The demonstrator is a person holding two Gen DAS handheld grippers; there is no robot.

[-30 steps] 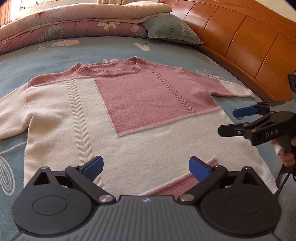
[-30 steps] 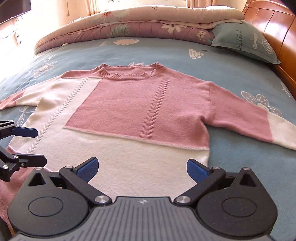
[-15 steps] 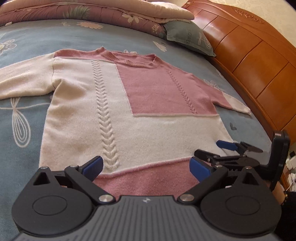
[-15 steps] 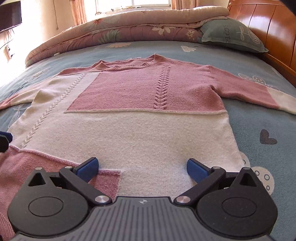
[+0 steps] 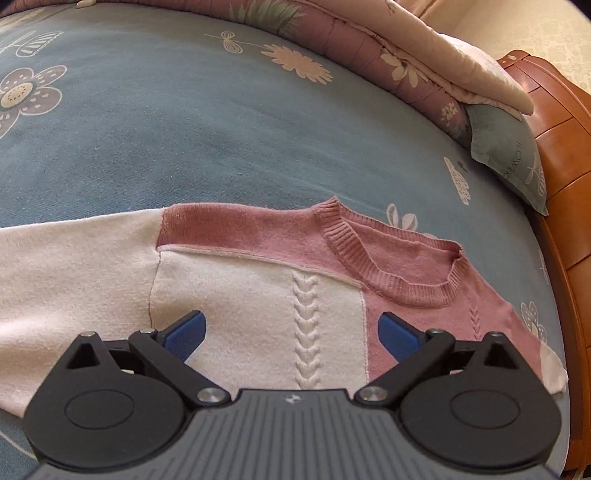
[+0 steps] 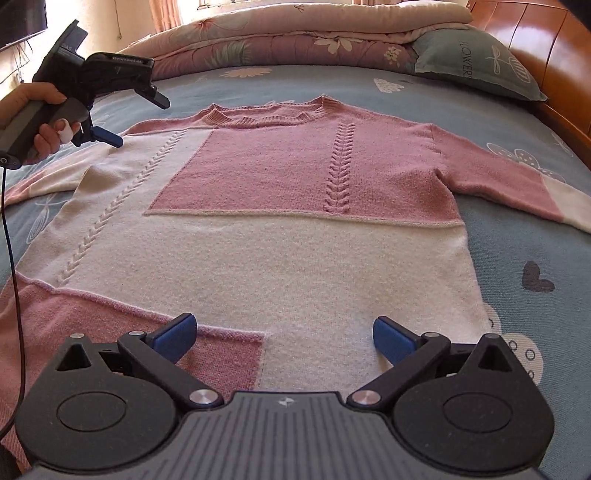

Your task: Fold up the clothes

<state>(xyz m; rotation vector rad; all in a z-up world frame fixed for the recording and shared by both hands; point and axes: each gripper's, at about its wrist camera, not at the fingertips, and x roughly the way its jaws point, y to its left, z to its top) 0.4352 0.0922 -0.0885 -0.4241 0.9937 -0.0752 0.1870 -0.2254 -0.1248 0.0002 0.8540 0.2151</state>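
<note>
left gripper: black body, blue finger pads, faint white lettering, grey handle, thin black cable at frame's left edge | left hand: bare skin, light nail | right gripper: black linkage arms, silver pivot screws, ribbed grey housing, small white logo, blue pads

The sweater is lying flat on the bed, collar toward the folded quilt. A pillow is sitting right of the quilt, against the headboard
</note>
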